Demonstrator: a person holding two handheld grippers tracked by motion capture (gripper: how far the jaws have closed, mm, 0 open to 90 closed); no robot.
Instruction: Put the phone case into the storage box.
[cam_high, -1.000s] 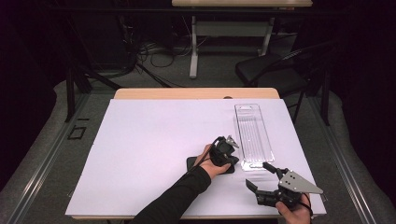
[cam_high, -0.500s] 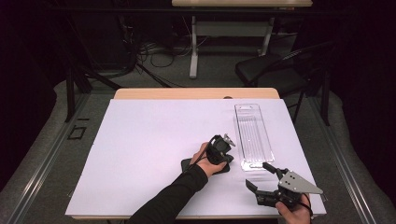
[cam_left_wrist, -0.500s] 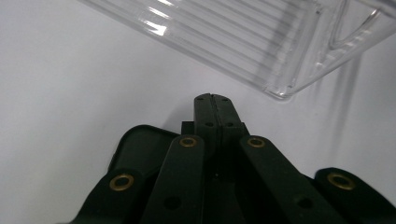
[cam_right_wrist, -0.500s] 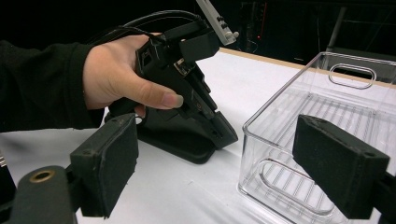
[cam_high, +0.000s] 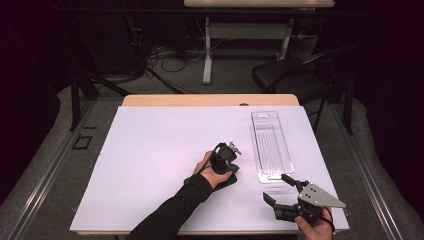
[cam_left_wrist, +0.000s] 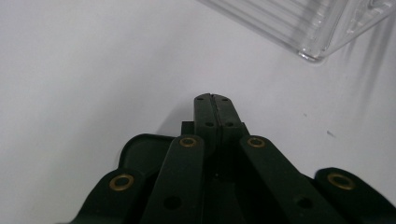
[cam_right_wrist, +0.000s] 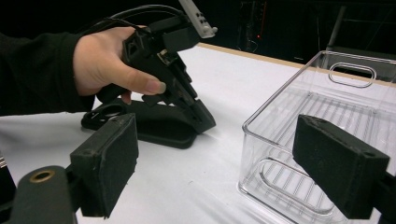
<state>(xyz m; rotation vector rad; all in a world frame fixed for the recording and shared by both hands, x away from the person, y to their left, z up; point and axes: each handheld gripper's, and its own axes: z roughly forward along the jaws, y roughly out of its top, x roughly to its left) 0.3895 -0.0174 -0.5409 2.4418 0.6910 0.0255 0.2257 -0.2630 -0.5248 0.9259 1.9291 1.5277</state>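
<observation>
The left hand-held gripper (cam_high: 226, 169), jaws fully closed on nothing, rests tip-down beside the clear bin (cam_high: 270, 146); the right hand-held gripper (cam_high: 281, 188) waits wide open, seemingly to grasp the bin's near end next

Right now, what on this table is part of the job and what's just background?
In play:
- left gripper, jaws shut, tips on the black flat piece
- right gripper, jaws open, aimed at the clear plastic bin
- the clear plastic bin, empty

Lying about:
- black chair behind the table
- cables on the floor
- white table cover
</observation>
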